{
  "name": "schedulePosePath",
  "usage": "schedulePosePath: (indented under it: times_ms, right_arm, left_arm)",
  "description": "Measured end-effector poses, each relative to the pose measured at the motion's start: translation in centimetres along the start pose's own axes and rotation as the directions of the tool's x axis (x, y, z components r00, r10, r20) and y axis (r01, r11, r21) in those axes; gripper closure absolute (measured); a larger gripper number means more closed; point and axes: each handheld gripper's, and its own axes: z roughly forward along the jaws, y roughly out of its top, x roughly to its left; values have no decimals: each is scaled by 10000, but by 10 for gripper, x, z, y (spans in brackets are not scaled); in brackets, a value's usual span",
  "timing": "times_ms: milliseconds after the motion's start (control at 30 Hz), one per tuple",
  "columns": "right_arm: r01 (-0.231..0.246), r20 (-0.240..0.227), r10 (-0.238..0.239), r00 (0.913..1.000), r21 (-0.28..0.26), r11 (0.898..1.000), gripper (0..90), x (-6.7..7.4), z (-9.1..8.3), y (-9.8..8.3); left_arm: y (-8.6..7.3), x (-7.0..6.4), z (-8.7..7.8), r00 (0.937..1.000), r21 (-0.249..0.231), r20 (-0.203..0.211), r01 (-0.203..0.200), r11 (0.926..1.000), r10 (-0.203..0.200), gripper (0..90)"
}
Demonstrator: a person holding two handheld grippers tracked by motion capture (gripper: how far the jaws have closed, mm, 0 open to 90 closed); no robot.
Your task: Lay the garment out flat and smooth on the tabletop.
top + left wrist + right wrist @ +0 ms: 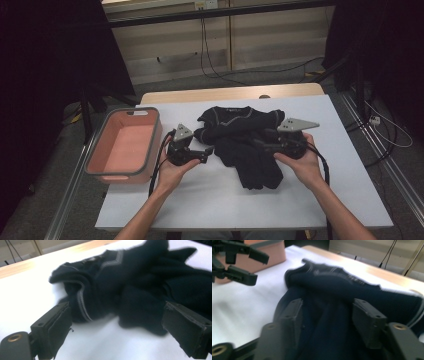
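A black garment point(247, 140) with grey stitching lies crumpled in the middle of the white table point(210, 200). My left gripper point(209, 151) rests just off its left edge, pointing at it with its jaws wide open. In the left gripper view the garment point(140, 282) lies just ahead of the open gripper point(117, 312). My right gripper point(261, 143) reaches over the garment's right part from the right. In the right gripper view it point(328, 305) stands open, with dark cloth point(332, 325) under and between the jaws. The left gripper point(242, 265) shows open there at the upper left.
A pink basket point(100, 145) with a grey rim stands at the table's left edge, close behind my left hand; it also appears in the right gripper view point(269, 252). Bare white table lies in front of the garment. Cables run on the floor beyond.
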Motion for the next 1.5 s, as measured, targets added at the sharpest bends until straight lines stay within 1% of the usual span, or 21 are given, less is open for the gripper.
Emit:
schedulePosePath:
  times_ms: [67,133,200,267,333,400,433,533,633,733,833,900,933,1000,1067,1133,1167,1267,1333,1400,1500]
  right_arm:
    - [194,-260,-188,9995,243,9995,499,10,-3,-9]
    - [358,-499,-334,9982,488,9982,510,22,-6,-18]
    - [598,-785,-544,9954,690,9958,531,32,-7,-25]
    - [761,-918,-685,9934,815,9938,531,40,-10,-30]
    - [769,-1085,-674,9918,857,9933,518,47,-14,-35]
    - [872,-1161,-755,9904,993,9912,497,52,-17,-42]
    - [912,-1220,-778,9895,1088,9899,484,54,-18,-45]
    - [885,-1393,-715,9877,1203,9888,479,54,-19,-52]
    - [1089,-1521,-875,9845,1384,9844,459,57,-20,-55]
    - [1112,-1627,-857,9829,1549,9816,432,58,-26,-60]
    - [1312,-1440,-1041,9841,1935,9723,472,60,-28,-73]
    - [1531,-1186,-1301,9844,2114,9653,626,59,-26,-77]
    - [1605,-1090,-1396,9842,2160,9631,710,57,-25,-76]
    - [1646,-1023,-1456,9840,2128,9631,790,50,-25,-74]
    - [1465,-788,-1329,9880,2036,9680,801,42,-26,-72]
    - [1322,-487,-1251,9909,1912,9726,805,35,-28,-71]
    - [1253,-367,-1206,9920,1851,9747,806,31,-29,-70]
    - [1050,19,-1066,9943,1579,9819,807,22,-33,-66]
    - [887,232,-927,9954,1353,9868,808,17,-38,-64]
    - [798,487,-858,9951,1139,9903,808,12,-43,-61]
    - [630,749,-696,9948,867,9942,809,2,-50,-59]
  left_arm:
    - [-9,-5,-1,9997,48,209,-83,10000,82,86]
    - [-15,-9,2,9994,384,154,-319,9988,313,87]
    - [-20,-13,6,9993,598,68,-372,9975,368,87]
    - [-22,-18,10,9988,849,251,-444,9954,425,87]
    - [-23,-26,12,9963,1021,640,-635,9927,572,97]
    - [-24,-32,16,9914,1213,1178,-712,9901,568,171]
    - [-26,-36,18,9893,1302,1321,-788,9884,615,177]
    - [-32,-45,27,9882,1409,1319,-970,9853,784,209]
    - [-33,-49,36,9878,1427,1436,-807,9865,600,272]
    - [-32,-49,38,9844,1372,1682,-755,9877,519,379]
    - [-28,-48,42,9850,1336,1677,-638,9890,409,434]
    - [-26,-46,49,9883,1465,1448,-701,9867,487,434]
    - [-25,-45,51,9885,1372,1441,-660,9883,460,436]
    - [-22,-43,55,9901,1413,1325,-658,9878,470,427]
    - [-20,-42,60,9903,1363,1336,-577,9890,393,417]
    - [-17,-42,64,9924,1356,1148,-609,9889,454,455]
    - [-15,-42,66,9936,1350,1067,-501,9896,357,519]
    - [-10,-38,70,9921,1174,1254,-93,9930,-56,706]
    - [-6,-37,69,9904,993,1355,142,9950,-276,785]
    - [0,-34,65,9880,747,1430,483,9960,-587,813]
    - [10,-26,55,9869,413,1436,679,9968,-731,827]
